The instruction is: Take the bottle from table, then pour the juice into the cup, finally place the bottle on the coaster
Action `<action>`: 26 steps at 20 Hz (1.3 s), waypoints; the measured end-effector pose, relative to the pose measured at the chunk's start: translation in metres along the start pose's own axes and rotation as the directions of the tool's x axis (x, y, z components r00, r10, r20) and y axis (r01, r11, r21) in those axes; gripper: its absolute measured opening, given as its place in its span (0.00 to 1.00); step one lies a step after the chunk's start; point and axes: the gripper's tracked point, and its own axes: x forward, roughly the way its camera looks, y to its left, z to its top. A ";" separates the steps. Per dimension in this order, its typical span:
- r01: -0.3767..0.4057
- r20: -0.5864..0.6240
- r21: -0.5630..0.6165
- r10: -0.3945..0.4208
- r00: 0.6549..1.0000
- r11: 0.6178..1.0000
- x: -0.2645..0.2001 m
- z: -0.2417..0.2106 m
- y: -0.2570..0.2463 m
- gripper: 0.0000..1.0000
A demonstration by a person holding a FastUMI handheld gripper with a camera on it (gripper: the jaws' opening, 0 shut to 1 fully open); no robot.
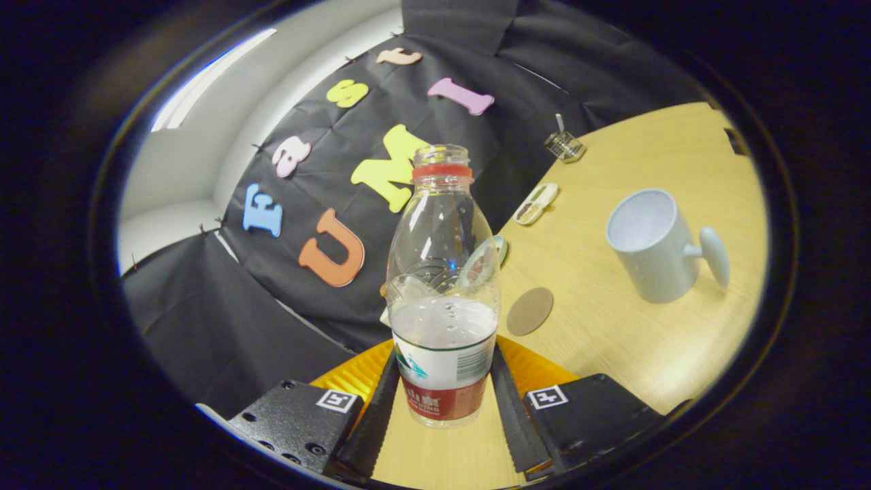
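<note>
A clear plastic bottle with a red neck ring, no cap and a red and white label stands between my fingers, about a third full of cloudy liquid. My gripper is shut on the bottle, both fingers pressing its lower sides at the label. The whole view is tilted, so the table slopes. A pale grey cup with a knob handle stands on the wooden table beyond and to the right of the bottle, its mouth showing no liquid. A round brown coaster lies flat just right of the bottle, nearer than the cup.
Past the coaster lie a small spoon-like dish, a flat oblong white item and a small clear box near the black cloth wall. The table's far edge meets that wall behind the bottle.
</note>
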 end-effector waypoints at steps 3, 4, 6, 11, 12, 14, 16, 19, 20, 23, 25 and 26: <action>-0.010 0.000 0.126 0.010 1.000 0.992 0.000 -0.006 0.000 0.76; -0.009 -0.001 0.161 0.009 1.000 0.987 0.001 -0.008 -0.003 0.76; -0.003 -0.003 0.239 0.003 1.000 0.971 0.000 -0.013 -0.010 0.76; -0.010 0.015 0.390 0.005 1.000 0.921 0.000 -0.011 -0.012 0.76; -0.016 0.020 0.416 0.008 1.000 0.909 0.001 -0.009 -0.012 0.75; -0.015 0.029 0.463 0.002 1.000 0.886 0.003 -0.006 -0.015 0.76; -0.021 0.040 0.503 0.000 0.999 0.864 0.002 -0.003 -0.016 0.76; -0.027 0.042 0.537 0.005 0.999 0.843 0.005 0.000 -0.015 0.75; -0.028 0.042 0.551 0.006 0.999 0.834 0.007 0.000 -0.014 0.75; -0.042 0.059 0.597 0.008 0.998 0.801 0.005 0.006 -0.010 0.76; -0.044 0.068 0.621 0.003 0.998 0.782 0.005 0.009 -0.009 0.76; -0.048 0.074 0.633 0.001 0.997 0.773 0.006 0.012 -0.009 0.76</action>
